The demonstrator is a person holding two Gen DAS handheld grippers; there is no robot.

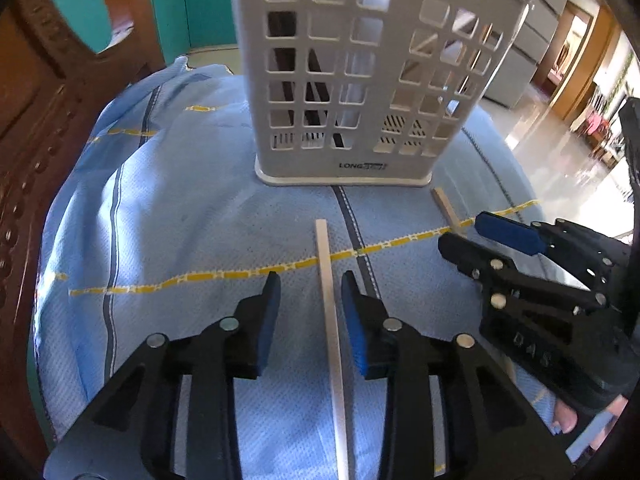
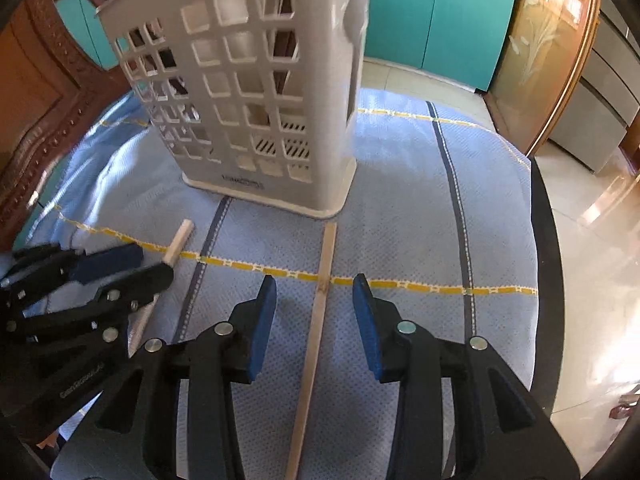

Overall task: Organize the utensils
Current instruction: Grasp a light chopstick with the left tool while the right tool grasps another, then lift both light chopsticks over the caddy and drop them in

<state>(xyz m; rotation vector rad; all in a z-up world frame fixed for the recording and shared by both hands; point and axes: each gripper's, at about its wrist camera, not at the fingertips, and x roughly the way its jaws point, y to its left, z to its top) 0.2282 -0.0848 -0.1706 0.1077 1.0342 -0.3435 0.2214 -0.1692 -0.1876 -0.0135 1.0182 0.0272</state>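
Note:
A white plastic lattice utensil holder [image 1: 360,80] stands upright on a blue cloth; it also shows in the right wrist view [image 2: 260,92]. Dark utensils stand inside its left part. A pale wooden chopstick [image 1: 330,320] lies on the cloth between the open fingers of my left gripper [image 1: 310,312], closer to the right finger. A second wooden chopstick [image 2: 316,336] lies between the open fingers of my right gripper [image 2: 314,312]. The right gripper also shows in the left wrist view [image 1: 472,236], over that second chopstick [image 1: 446,208]. The left gripper shows at the left of the right wrist view [image 2: 144,264].
The blue cloth [image 1: 180,200] with yellow and dark stripes covers a round table with a dark rim [image 2: 544,240]. A carved wooden chair back [image 1: 36,100] stands at the left. Teal cabinets [image 2: 440,20] and a shiny tiled floor [image 2: 600,240] lie beyond.

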